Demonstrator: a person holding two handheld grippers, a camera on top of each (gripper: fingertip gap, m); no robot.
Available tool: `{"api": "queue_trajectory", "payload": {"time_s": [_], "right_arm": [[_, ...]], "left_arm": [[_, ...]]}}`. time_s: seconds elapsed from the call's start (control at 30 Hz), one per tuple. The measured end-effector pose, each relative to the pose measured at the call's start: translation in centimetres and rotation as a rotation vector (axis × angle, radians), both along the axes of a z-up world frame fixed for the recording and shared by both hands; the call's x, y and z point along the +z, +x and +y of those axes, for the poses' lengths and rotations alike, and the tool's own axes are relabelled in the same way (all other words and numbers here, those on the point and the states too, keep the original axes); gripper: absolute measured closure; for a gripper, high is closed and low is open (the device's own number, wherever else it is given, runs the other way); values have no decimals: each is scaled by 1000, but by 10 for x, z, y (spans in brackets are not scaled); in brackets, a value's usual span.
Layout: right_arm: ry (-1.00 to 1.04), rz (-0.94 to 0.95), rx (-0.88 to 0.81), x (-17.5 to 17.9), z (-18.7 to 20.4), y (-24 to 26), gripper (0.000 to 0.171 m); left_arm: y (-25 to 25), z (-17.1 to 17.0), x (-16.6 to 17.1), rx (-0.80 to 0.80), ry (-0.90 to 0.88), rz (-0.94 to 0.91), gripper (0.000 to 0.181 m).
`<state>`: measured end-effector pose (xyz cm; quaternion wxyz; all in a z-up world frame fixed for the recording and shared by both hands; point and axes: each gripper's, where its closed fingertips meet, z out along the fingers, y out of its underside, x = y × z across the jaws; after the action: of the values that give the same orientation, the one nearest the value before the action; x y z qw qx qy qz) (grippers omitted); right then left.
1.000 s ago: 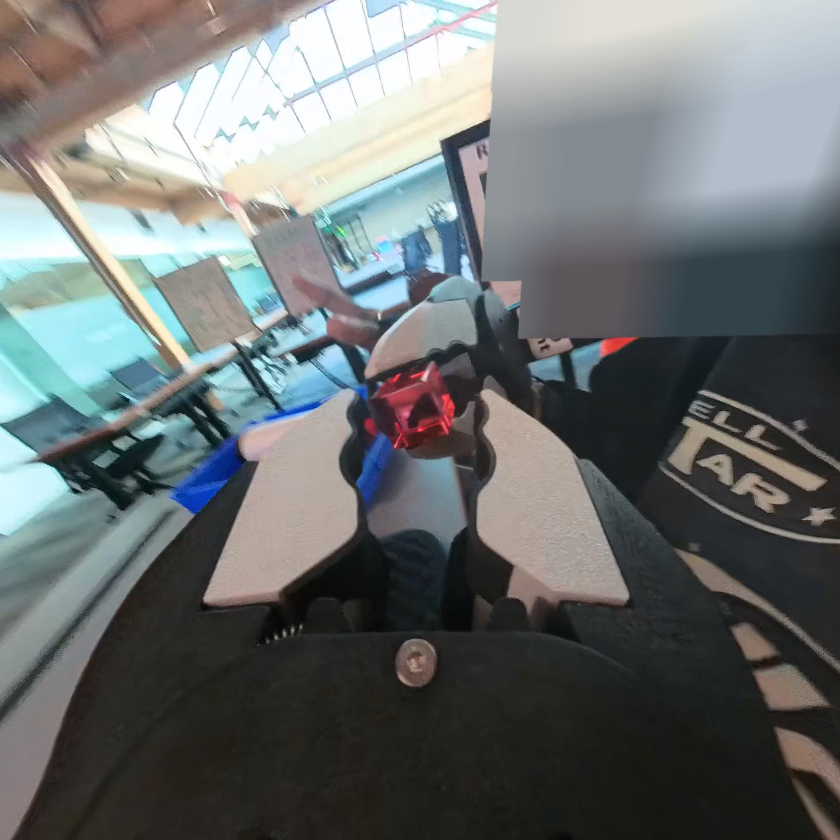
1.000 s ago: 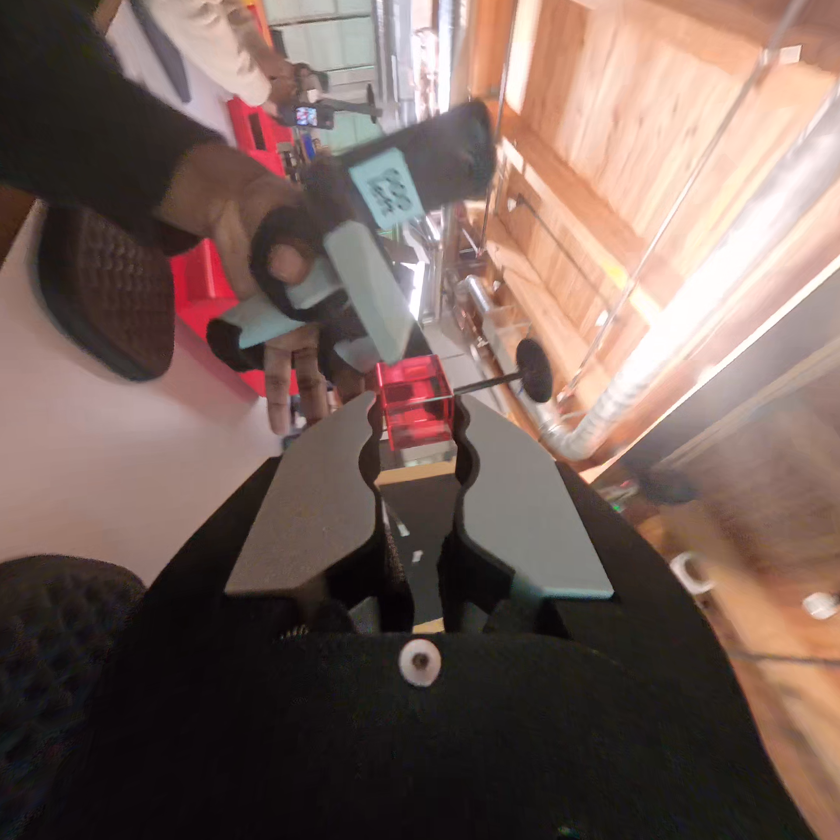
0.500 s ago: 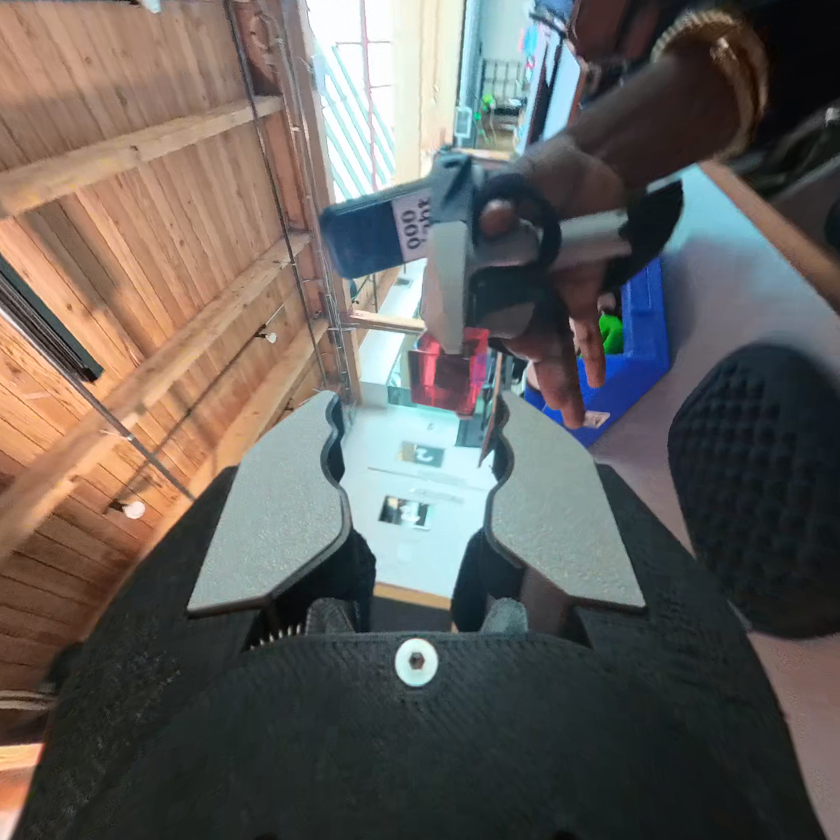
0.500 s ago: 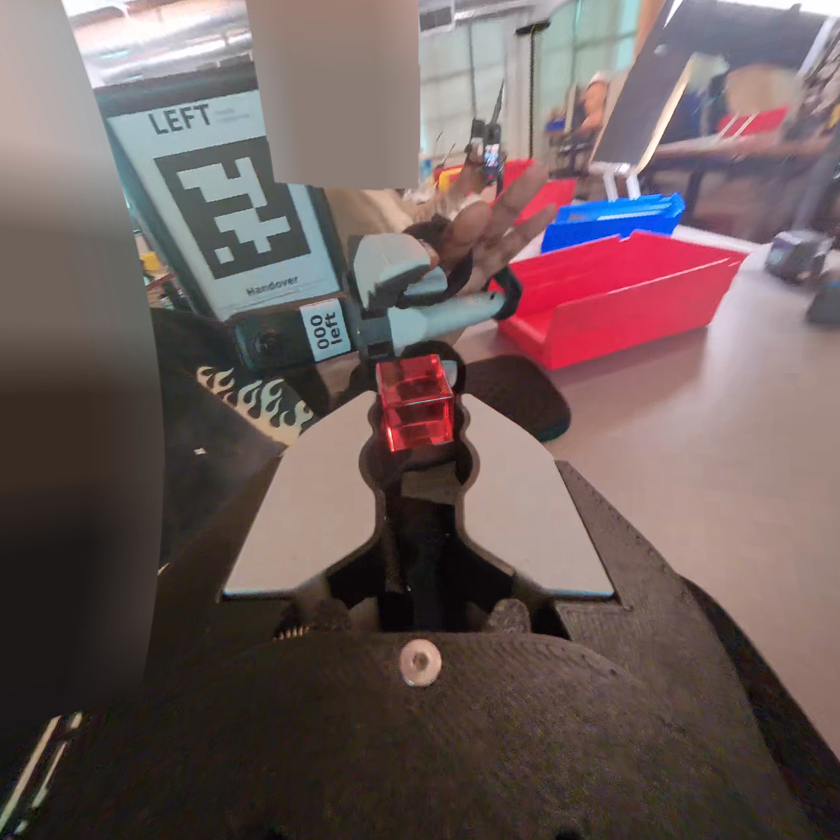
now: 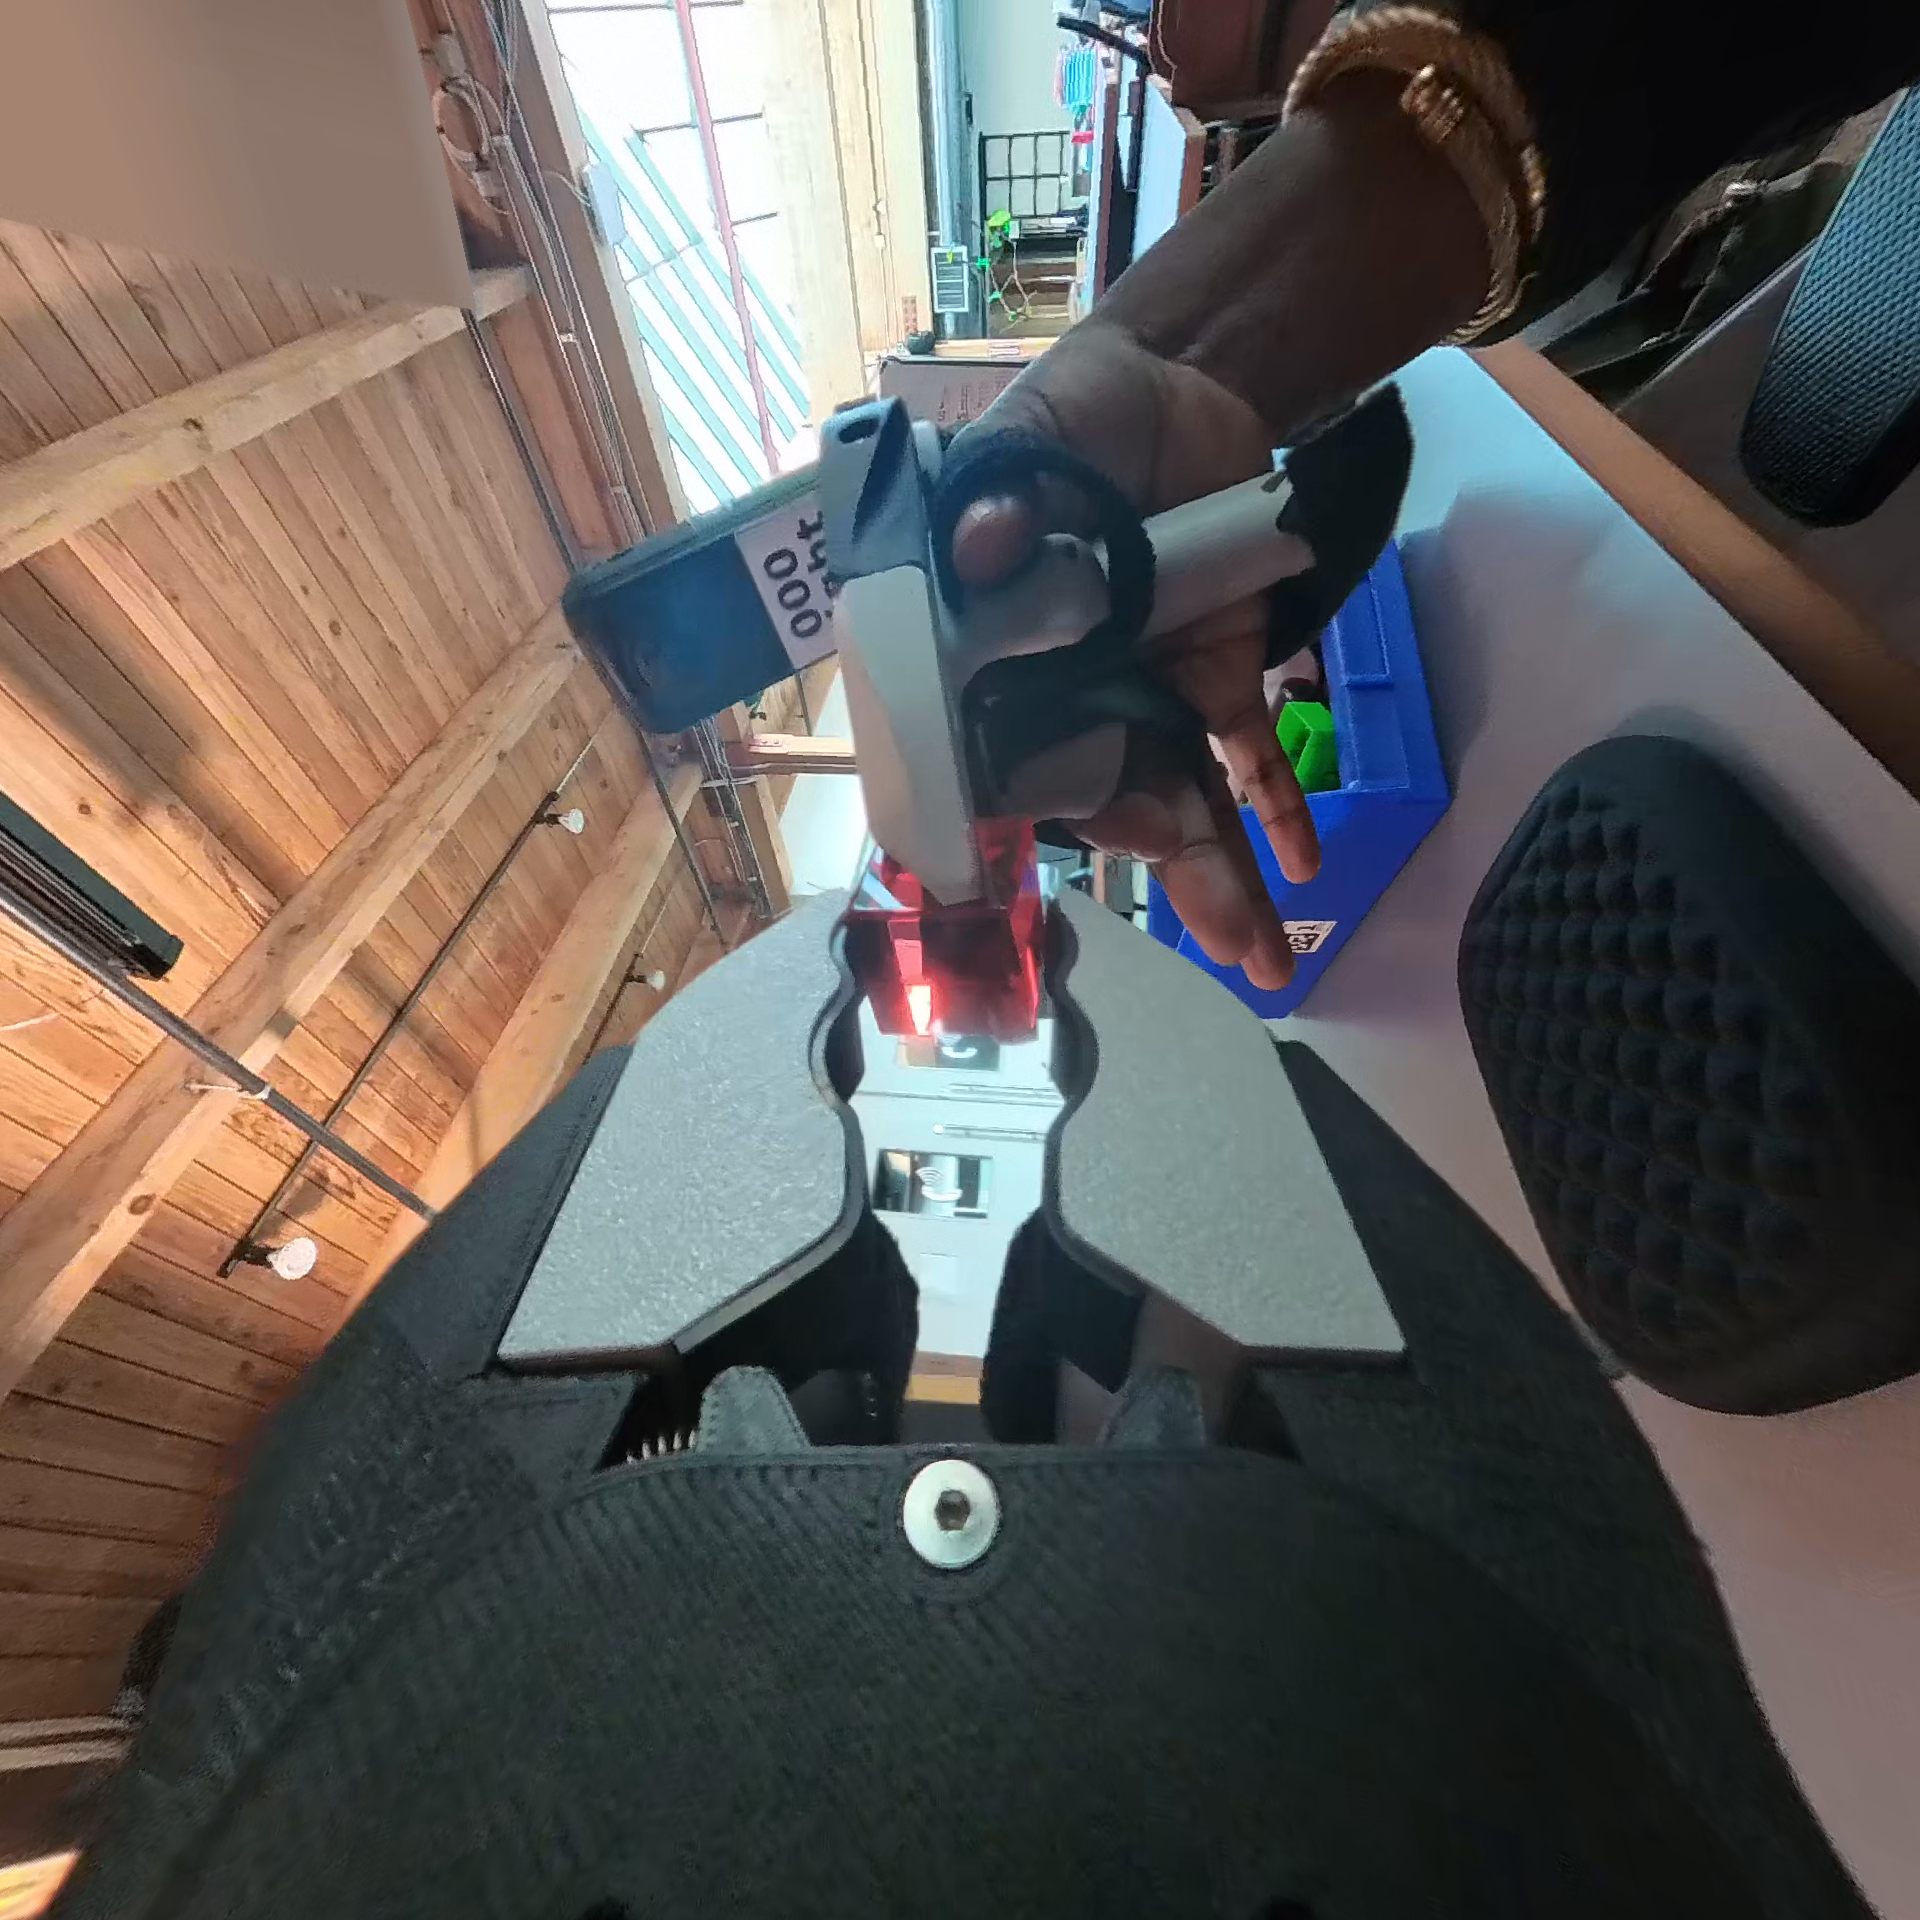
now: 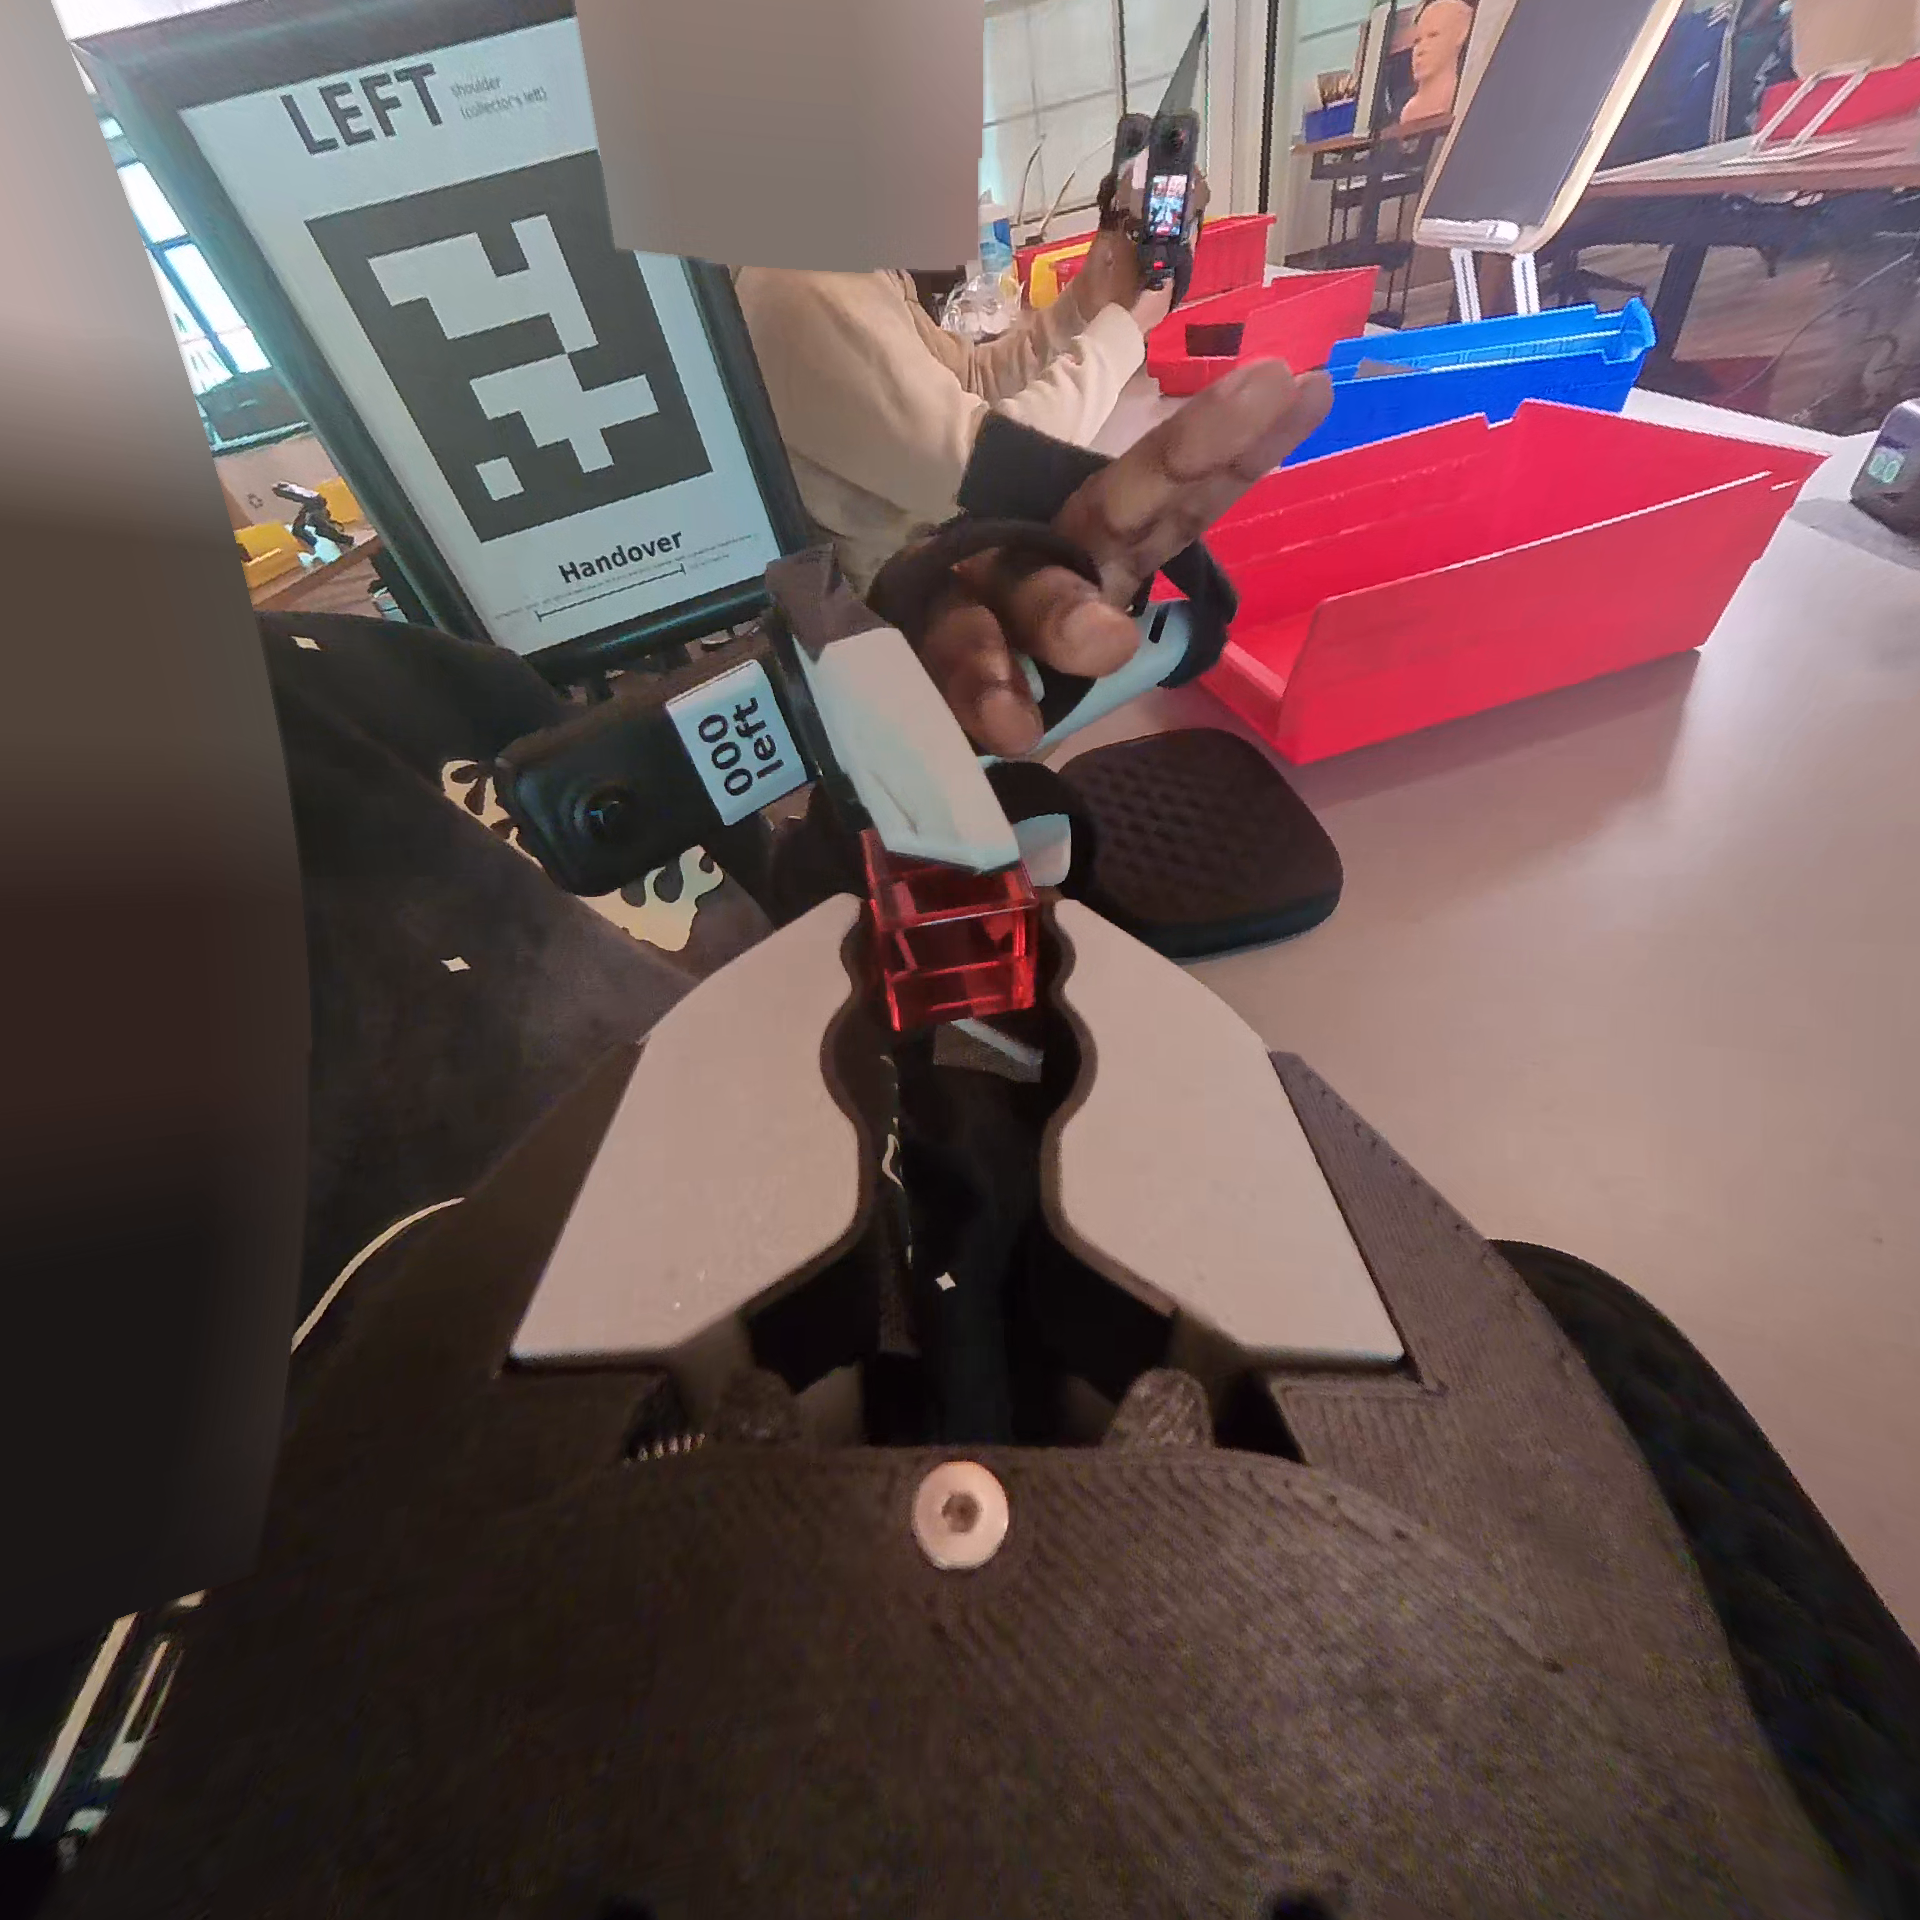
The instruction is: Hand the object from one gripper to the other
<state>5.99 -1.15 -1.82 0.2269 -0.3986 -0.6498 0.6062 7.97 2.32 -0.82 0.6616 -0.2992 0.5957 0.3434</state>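
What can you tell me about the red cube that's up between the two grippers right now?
The red cube is small, clear and glossy, like tinted acrylic, with sharp edges and bright reflections inside. It is held in the air, slightly tilted. The right gripper has its fingertips against two opposite sides, and the left gripper brackets it crosswise on the other pair. Nothing else touches it.
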Motion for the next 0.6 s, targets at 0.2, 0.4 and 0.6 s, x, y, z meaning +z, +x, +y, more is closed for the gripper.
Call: {"api": "queue_trajectory", "payload": {"time_s": [0.2, 0.4, 0.6], "right_arm": [[101, 378, -119, 34, 12, -1, 112], [956, 874, -409, 49, 33, 6, 83], [1569, 1079, -455, 35, 19, -1, 94]], "left_arm": [[-16, 2, 24, -45, -150, -313, 152], [-22, -10, 39, -321, -657, -800, 152], [-2, -19, 11, -452, -1217, -928, 153]]}}
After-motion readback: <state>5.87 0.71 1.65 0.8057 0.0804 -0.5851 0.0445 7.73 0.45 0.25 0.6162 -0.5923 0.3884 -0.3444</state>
